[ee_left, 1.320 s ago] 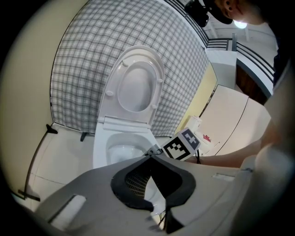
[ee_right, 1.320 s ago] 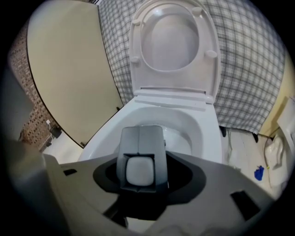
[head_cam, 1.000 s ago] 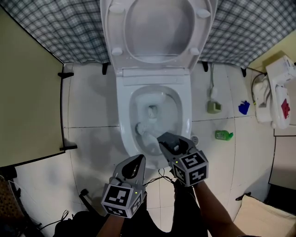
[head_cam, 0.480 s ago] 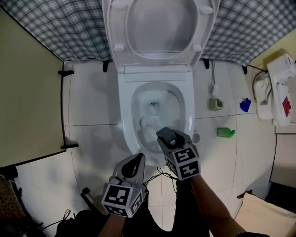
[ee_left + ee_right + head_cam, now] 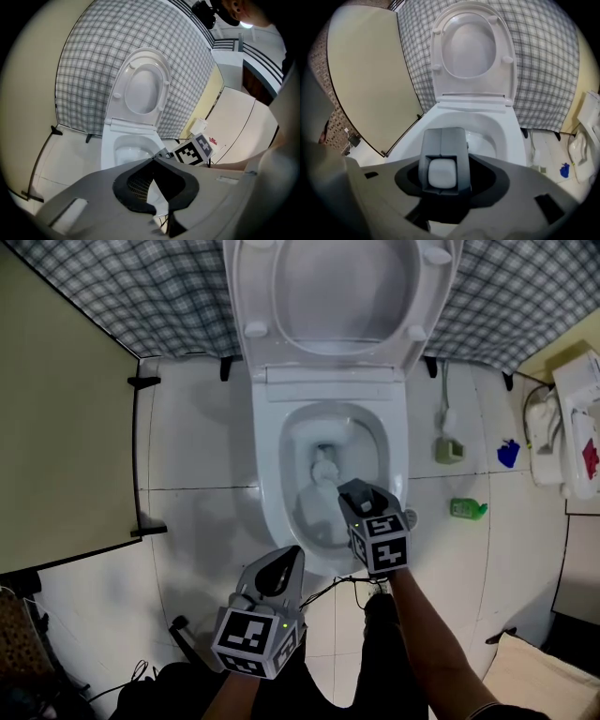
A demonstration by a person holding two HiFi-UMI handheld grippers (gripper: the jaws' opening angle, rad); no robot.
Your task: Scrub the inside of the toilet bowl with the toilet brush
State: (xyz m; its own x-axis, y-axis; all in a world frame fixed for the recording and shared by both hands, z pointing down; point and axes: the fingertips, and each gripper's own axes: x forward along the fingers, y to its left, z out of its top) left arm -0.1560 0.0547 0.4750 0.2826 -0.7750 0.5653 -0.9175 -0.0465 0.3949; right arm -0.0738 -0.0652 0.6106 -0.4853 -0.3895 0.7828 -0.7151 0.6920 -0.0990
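You're clamping the toilet brush [image 5: 325, 468] by its handle in your right gripper [image 5: 356, 493], bristles down in the toilet bowl [image 5: 270, 474], left gripper [image 5: 287, 559] closed on nothing; pressing hard risks the handle twisting loose.

Bright, even light; soft shadows on floor tiles [image 5: 192, 521]; gripper views fisheye, black corners.

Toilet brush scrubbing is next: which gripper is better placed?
Right. The right gripper is shut on the toilet brush, whose head sits inside the toilet bowl; the left gripper is shut and empty.
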